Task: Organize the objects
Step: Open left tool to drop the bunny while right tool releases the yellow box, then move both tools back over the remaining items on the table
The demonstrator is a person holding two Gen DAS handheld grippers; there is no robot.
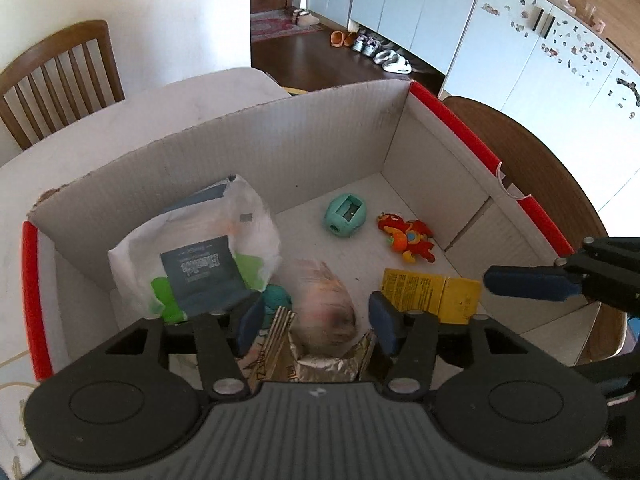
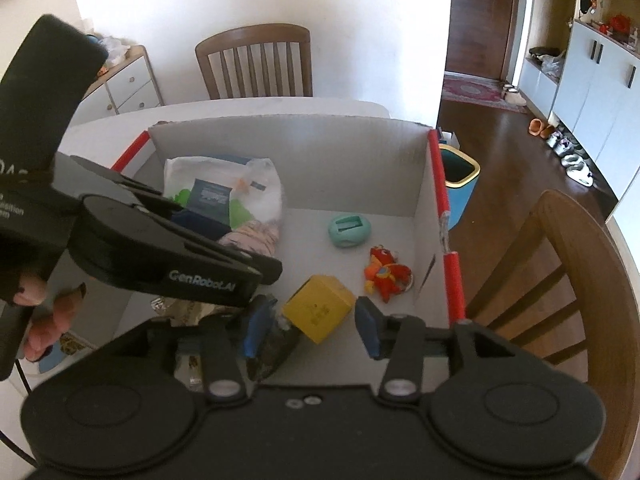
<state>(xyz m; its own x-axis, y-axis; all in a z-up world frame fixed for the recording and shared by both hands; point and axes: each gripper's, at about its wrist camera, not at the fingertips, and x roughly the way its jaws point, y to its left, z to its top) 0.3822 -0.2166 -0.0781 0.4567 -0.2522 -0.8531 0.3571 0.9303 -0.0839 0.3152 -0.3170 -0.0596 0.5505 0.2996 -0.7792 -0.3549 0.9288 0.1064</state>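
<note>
Dining table (image 1: 132, 120), holding one red-edged cardboard box (image 1: 280, 136). Contents: white plastic bag (image 1: 192, 248) far left, teal sharpener (image 1: 345, 215), red plush toy (image 1: 408, 236), yellow carton (image 1: 430, 290). My left gripper (image 1: 316, 320), jaws spread, hovers over a blurred wrapped bundle (image 1: 324, 300); my right gripper (image 2: 308, 330), also released, nears the carton. Risk: my grippers could collide. Bundle's identity unclear.

Home dining area: wooden chair (image 2: 256, 62), shoes (image 1: 376, 50) by cabinets (image 1: 416, 4), entry door (image 2: 486, 20).
</note>
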